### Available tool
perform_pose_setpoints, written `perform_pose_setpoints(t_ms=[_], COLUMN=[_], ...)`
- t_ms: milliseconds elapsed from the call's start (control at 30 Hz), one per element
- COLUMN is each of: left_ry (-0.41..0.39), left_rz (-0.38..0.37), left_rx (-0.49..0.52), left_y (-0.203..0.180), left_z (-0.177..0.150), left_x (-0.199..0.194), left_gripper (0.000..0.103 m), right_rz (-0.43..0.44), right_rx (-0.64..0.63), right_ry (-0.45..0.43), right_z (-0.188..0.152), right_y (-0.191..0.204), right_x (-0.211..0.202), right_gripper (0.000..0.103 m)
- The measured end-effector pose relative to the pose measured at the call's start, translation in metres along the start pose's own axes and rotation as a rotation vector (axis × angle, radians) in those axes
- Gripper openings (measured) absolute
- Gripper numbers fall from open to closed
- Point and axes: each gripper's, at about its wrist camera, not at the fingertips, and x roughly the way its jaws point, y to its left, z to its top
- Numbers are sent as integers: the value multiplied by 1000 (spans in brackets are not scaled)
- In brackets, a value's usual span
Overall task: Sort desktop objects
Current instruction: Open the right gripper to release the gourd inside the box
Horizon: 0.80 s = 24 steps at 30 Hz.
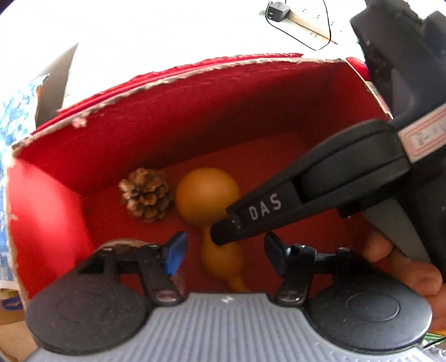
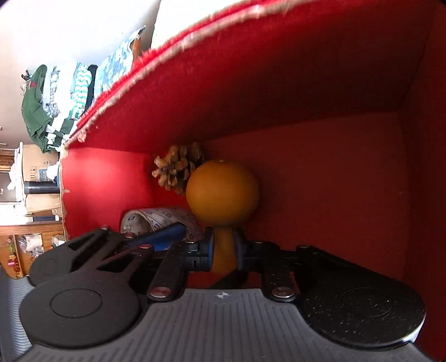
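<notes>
An orange gourd lies on the floor of a red box, next to a brown pine cone. My left gripper hangs open over the gourd's small bulb, and its pads do not touch it. The right gripper reaches in from the right, down to the gourd's waist. In the right wrist view my right gripper is shut on the narrow neck of the gourd, with the pine cone behind it. One blue pad of the left gripper shows at the left.
A printed roll of tape lies in the red box at its left wall. A black charger with its cable lies on the white table beyond. Blue patterned cloth is at the left. A hand holds the right gripper.
</notes>
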Motion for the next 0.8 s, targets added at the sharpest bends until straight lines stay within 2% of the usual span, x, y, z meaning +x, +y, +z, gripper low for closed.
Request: perform_pose_setpoints(t_ms=[167, 200, 400, 467, 600, 800], left_ry=[-8, -9, -55, -81, -137, -262], left_rz=[3, -2, -27, -40, -66, -75], left_rx=[-16, -20, -16, -17, -24, 6], left_y=[8, 9, 6, 4, 1, -16], left_z=[-4, -5, -11, -13, -20, -51], left_x=[-2, -3, -12, -18, -36, -82], left_gripper=[48, 49, 64, 64, 66, 70], right_rz=[13, 13, 9, 30, 57, 156], right_rx=[-13, -20, -77, -72, -80, -127], right_ry=[-10, -12, -12, -21, -82, -201], right_z=[2, 2, 0, -3, -15, -53], right_y=[9, 11, 16, 12, 5, -5], right_x=[7, 9, 7, -1, -28, -86], right_gripper=[18, 18, 23, 26, 28, 30])
